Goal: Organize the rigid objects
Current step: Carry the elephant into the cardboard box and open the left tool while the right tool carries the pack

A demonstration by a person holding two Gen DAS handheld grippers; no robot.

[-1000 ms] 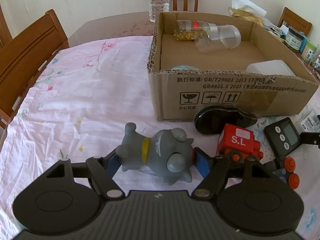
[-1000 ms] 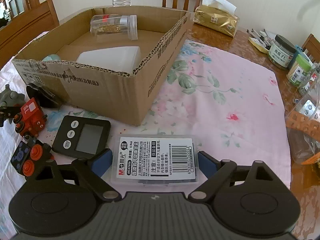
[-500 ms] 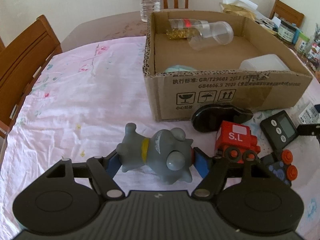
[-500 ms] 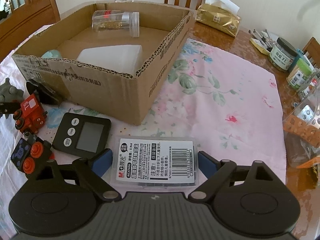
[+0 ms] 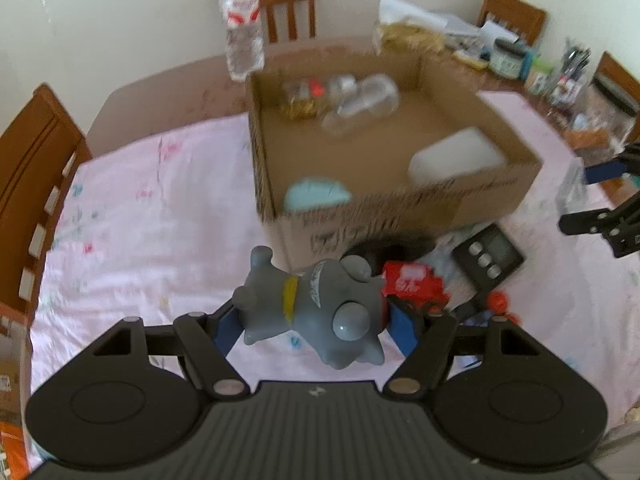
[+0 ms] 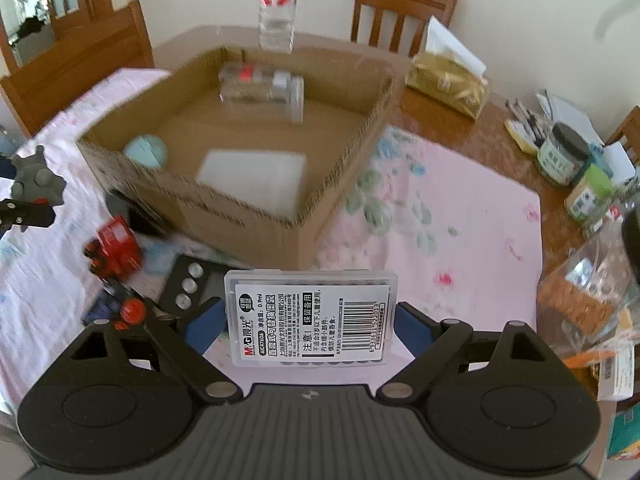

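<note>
My left gripper [image 5: 316, 320] is shut on a grey toy figure with a yellow collar [image 5: 320, 308], held above the pink cloth. My right gripper [image 6: 310, 320] is shut on a clear plastic case with a barcode label [image 6: 310, 316], also lifted off the table. The open cardboard box [image 5: 400, 216] [image 6: 344, 184] stands just beyond both. Inside it lie clear jars [image 5: 360, 100], a white container [image 6: 252, 176] and a pale blue round thing [image 6: 146, 152]. In the right wrist view the grey toy [image 6: 36, 180] shows at the far left; in the left wrist view the right gripper's fingers [image 5: 600, 216] show at the far right.
On the cloth before the box lie a red toy train [image 6: 116, 246], a black timer [image 5: 488, 254], a black oval item [image 5: 384, 252] and a dark block with red knobs [image 6: 128, 310]. A water bottle [image 6: 278, 8], tissue pack [image 6: 448, 80], jars [image 6: 560, 156] and wooden chairs [image 5: 32, 184] ring the table.
Both grippers have risen with their objects, so the box interior and the table now appear from higher up. The left gripper has rolled a little.
</note>
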